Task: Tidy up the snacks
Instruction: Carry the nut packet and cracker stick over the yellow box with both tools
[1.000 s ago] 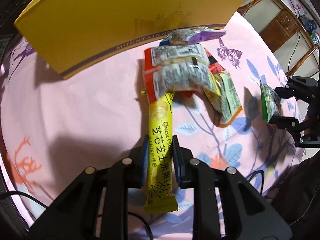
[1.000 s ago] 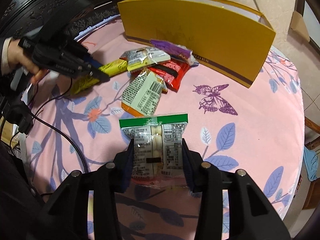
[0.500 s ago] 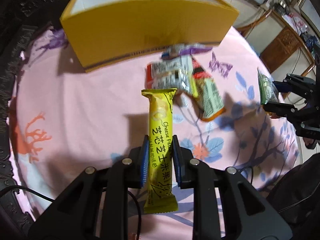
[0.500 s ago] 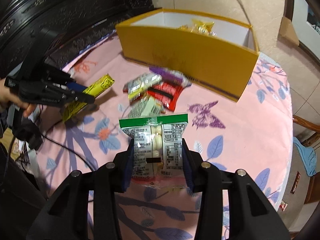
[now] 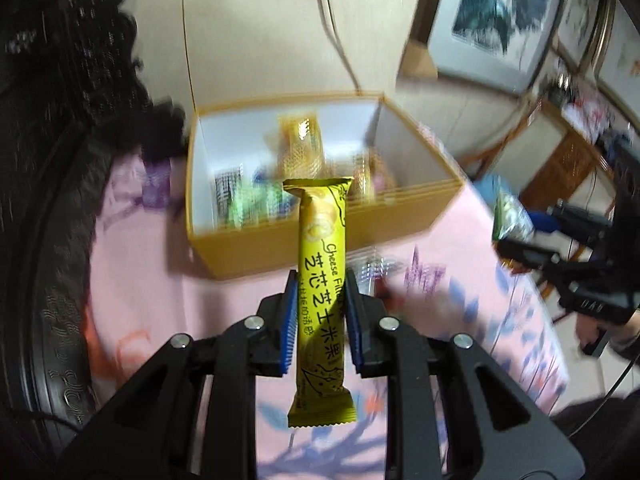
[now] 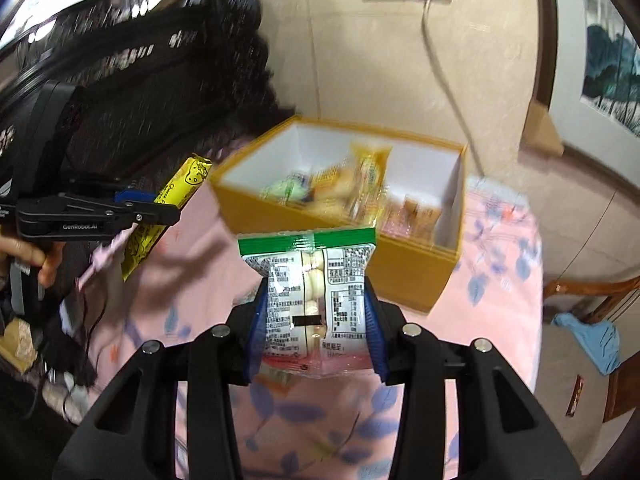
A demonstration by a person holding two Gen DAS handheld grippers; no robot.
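- The left claw (image 5: 319, 312) pinches a long yellow snack bar (image 5: 321, 280) about its middle, lifted clear of the counter (image 5: 132, 320) with its far end toward the box.
- The right claw (image 6: 316, 320) is clamped on a clear packet with a green top strip (image 6: 314, 280), also raised.
- The open yellow box (image 6: 404, 268) stands on the pink floral counter, holding several blurred snack packets (image 6: 352, 188).
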